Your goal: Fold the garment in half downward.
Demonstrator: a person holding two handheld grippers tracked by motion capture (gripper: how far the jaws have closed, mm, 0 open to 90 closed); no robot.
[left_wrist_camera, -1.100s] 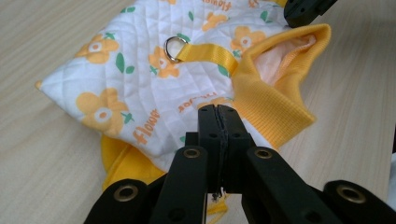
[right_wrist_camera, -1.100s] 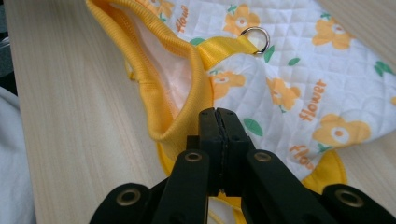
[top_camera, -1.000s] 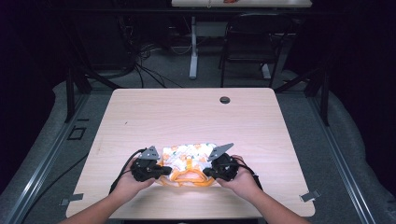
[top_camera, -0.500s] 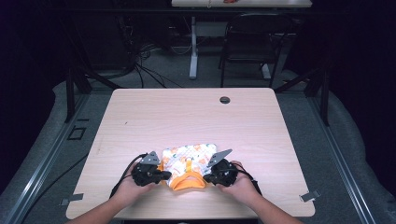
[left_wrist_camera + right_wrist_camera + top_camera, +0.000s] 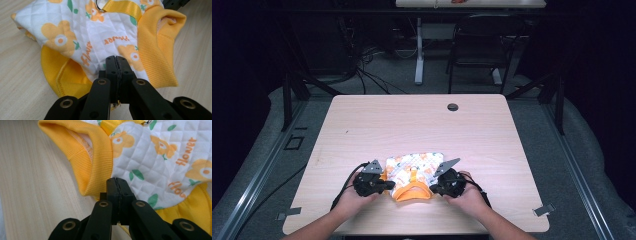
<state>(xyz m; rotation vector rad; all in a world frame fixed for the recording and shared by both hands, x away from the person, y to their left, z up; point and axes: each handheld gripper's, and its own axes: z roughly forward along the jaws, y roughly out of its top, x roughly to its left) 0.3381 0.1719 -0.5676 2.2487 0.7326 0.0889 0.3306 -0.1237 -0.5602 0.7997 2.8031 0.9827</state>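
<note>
A small quilted garment [image 5: 412,167], white with orange flowers and yellow ribbed trim, lies flat near the table's front edge. A yellow strap with a metal ring [image 5: 100,5] runs down its middle. My left gripper [image 5: 388,186] is shut on the garment's [image 5: 75,37] left side, and a sliver of yellow cloth shows between its closed jaws [image 5: 116,60]. My right gripper [image 5: 432,189] is shut on the right side, beside the yellow ribbed collar [image 5: 95,152]. Its jaws [image 5: 117,181] are pressed together over the garment's [image 5: 155,152] edge.
The wooden table [image 5: 422,125] stretches bare beyond the garment, with a black round grommet [image 5: 452,107] near its far edge. Cables trail from both grippers off the front edge. A chair [image 5: 474,47] and a desk leg [image 5: 418,55] stand on the floor behind.
Both hands have drawn slightly toward the front edge with the garment, and its yellow collar now lies between the two grippers. Both stay shut on the cloth.
</note>
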